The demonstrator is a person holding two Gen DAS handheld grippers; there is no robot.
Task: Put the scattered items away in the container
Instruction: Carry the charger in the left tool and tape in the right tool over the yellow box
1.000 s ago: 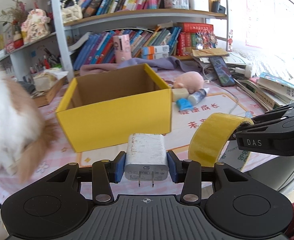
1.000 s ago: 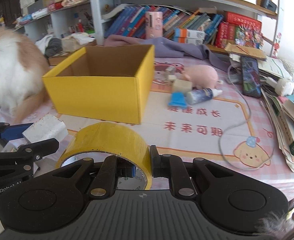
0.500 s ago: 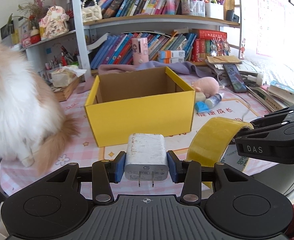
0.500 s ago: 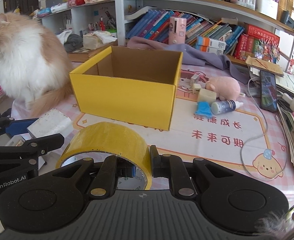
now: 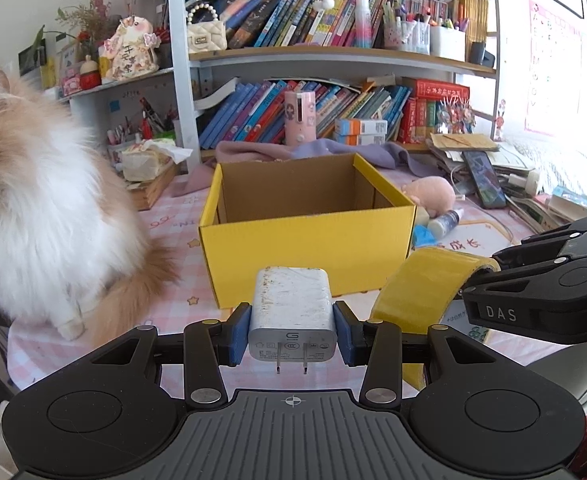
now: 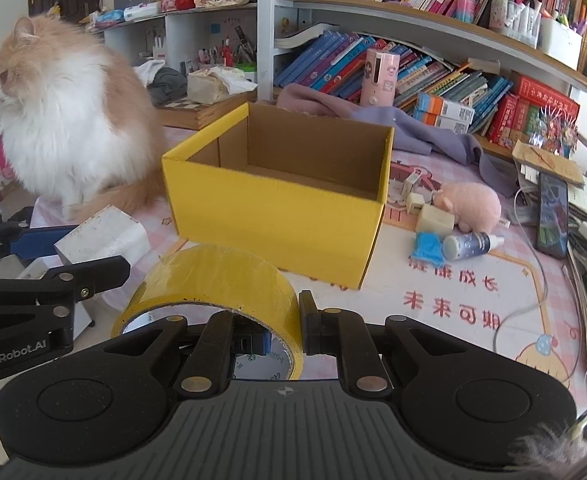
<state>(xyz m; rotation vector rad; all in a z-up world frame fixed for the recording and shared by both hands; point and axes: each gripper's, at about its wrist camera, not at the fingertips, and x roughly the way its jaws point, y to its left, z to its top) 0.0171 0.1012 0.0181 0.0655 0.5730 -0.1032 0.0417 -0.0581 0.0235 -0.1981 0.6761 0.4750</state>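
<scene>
On my left wrist view, the far left of the frame is filled by a fluffy orange and white cat (image 5: 49,208) sitting on the pink checked tablecloth (image 5: 173,308). Moving toward the centre, the open yellow box (image 5: 309,248) stands upright in the middle of the frame, and what I can see of its brown inside holds nothing. Just below it, at lower centre, my left gripper (image 5: 292,334) is clamped on a white charger (image 5: 292,312), its blue pads pressing both sides and the two plug prongs pointing back at the camera. To the right of that, the yellow tape roll (image 5: 421,288) sits at the lower right, with my right gripper's black body reaching in from the right edge and covering part of the roll.

On my right wrist view, the cat (image 6: 61,120) again takes the upper left, and the charger (image 6: 101,236) shows at mid left in the left gripper's blue pad. The right gripper (image 6: 283,326) at lower centre is closed on the wall of the tape roll (image 6: 217,280), one finger inside the ring and one outside. The box (image 6: 277,208) stands above it at centre frame. Right of the box, scattered on the cloth at mid right, lie a pink plush pig (image 6: 469,204), a cream block (image 6: 433,218), a blue crumpled bit (image 6: 427,246) and a small spray bottle (image 6: 471,244) on its side. A dark phone (image 6: 551,216) lies near the right edge among stacked books.
</scene>
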